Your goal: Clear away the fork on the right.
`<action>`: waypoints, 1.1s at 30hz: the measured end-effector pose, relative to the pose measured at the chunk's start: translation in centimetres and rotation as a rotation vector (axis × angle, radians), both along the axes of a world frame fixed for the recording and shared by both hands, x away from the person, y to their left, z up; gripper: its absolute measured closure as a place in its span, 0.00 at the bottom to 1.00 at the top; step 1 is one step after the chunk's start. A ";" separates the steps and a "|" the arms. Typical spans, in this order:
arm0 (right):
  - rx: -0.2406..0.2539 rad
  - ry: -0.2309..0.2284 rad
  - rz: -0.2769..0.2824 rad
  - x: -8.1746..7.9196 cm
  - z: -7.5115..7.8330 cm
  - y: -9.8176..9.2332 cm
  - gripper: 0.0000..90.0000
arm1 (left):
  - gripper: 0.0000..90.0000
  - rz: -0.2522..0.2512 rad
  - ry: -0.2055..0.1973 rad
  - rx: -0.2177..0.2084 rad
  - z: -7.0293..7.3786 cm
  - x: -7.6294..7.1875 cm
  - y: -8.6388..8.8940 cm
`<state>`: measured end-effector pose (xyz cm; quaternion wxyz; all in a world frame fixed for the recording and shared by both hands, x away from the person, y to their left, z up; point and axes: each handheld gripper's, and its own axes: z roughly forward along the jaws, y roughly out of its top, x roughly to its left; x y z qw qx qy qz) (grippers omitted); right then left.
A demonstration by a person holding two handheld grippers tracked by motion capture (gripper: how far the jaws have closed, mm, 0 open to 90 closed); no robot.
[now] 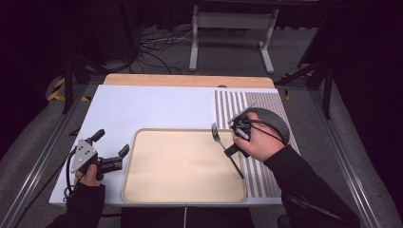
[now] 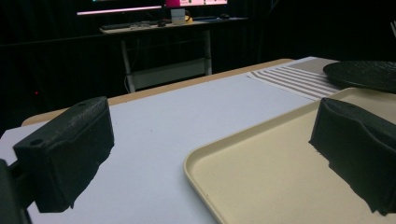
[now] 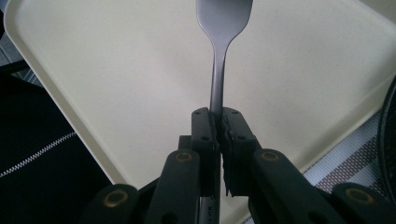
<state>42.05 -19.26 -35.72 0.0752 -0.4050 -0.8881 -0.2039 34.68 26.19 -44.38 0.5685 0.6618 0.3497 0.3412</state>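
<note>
While the fork (image 3: 223, 28) is held by its thin handle, the jaws of the right gripper (image 3: 219, 135) are shut tight on it, with the tines out in front. Over the right side of the cream tray (image 1: 142, 190) the fork is carried, and it is not set down yet. It looks light, stiff and smooth (metal can slip), so it is best gripped at the middle of the handle, where it is now. Off to the left of the tray, the left gripper (image 1: 113, 145) is kept low, its jaws wide open with nothing between them. Farther back, a dark round plate (image 1: 280, 126) is seen on the striped placemat (image 1: 228, 102), on the white table (image 1: 157, 107).
</note>
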 end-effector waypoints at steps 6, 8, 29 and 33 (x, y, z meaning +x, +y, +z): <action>-0.024 0.024 -0.018 0.2 -0.8 0.8 0.94 | 0.00 0.000 0.000 0.000 0.0 0.0 0.0; -0.034 0.036 -0.025 0.3 -1.1 1.0 0.94 | 0.00 0.000 0.000 -0.001 0.0 0.0 0.0; -0.105 0.119 -0.092 0.7 -4.1 2.5 0.94 | 0.00 -0.002 0.001 -0.001 0.0 0.0 0.1; -0.110 0.140 -0.104 0.7 -4.5 2.7 0.94 | 0.00 -0.003 0.002 0.000 0.0 0.0 0.0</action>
